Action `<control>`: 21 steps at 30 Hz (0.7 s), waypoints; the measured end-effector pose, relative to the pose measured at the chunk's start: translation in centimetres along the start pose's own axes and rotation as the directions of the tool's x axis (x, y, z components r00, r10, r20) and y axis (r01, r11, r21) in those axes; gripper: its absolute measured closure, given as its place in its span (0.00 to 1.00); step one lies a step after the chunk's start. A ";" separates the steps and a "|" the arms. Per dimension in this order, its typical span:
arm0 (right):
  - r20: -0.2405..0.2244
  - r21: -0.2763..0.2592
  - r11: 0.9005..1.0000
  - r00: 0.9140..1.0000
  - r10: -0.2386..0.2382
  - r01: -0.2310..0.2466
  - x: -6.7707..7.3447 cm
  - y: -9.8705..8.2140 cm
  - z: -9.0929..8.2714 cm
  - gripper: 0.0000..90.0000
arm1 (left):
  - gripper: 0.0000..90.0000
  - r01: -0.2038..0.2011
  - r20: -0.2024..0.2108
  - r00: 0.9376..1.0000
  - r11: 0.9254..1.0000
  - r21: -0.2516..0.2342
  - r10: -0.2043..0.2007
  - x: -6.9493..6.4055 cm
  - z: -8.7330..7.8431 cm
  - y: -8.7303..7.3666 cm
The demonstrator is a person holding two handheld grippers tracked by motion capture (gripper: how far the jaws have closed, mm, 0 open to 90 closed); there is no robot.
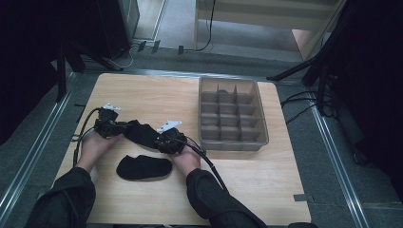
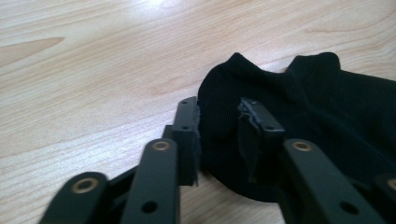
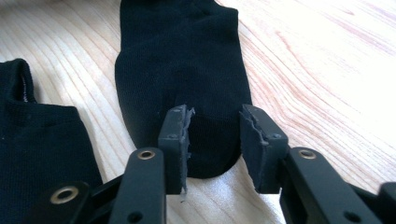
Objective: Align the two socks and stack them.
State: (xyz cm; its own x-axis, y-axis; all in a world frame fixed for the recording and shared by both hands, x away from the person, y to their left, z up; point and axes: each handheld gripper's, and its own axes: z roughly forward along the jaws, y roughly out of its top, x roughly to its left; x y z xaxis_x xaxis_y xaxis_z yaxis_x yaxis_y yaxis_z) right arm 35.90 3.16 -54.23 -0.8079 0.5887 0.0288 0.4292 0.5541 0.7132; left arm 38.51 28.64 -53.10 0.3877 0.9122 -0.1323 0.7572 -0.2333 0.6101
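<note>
Wooden table [image 1: 142,90], seen from the high view: two black socks and a grey divided tray [image 1: 259,137]. The upper sock [image 1: 141,133] lies stretched between the left gripper [image 1: 119,128] and the right gripper [image 1: 164,141], one at each end; the lower sock [image 1: 143,168] lies flat just nearer the person, apart from both grippers. The tray stands at the table's right, well apart from the socks, its small compartments showing nothing inside. Left gripper view: jaws part-open, straddling the rounded end of the upper sock [image 2: 299,107], fabric between the pads; whether the pads press on it cannot be told. A notched edge of the sock shows farther off. Right gripper view: the right gripper [image 3: 215,140] has its jaws apart on either side of the sock's other end [image 3: 182,70], with gaps visible beside both pads, and the lower sock [image 3: 37,144] lies at the left.
</note>
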 end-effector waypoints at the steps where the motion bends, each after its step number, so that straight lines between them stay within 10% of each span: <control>1: 0.002 -0.003 1.000 1.000 -0.001 0.001 0.0 0.0 0.0 0.73 | 0.79 0.000 0.000 1.000 1.000 0.000 0.000 0.0 0.0 0.0; 21: -0.007 0.022 0.999 0.999 0.033 -0.033 -0.2 0.5 0.1 0.96 | 0.95 0.059 0.078 0.995 0.997 0.051 -0.063 -0.1 -0.7 0.2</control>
State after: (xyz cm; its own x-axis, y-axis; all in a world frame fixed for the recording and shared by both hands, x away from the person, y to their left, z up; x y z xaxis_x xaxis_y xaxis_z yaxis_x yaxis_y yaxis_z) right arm 36.32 3.36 -53.91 -0.7960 0.6026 0.0571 0.4642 0.5472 0.6965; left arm 38.25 28.73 -52.37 0.3790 0.8961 -0.2309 0.8044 -0.1956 0.5609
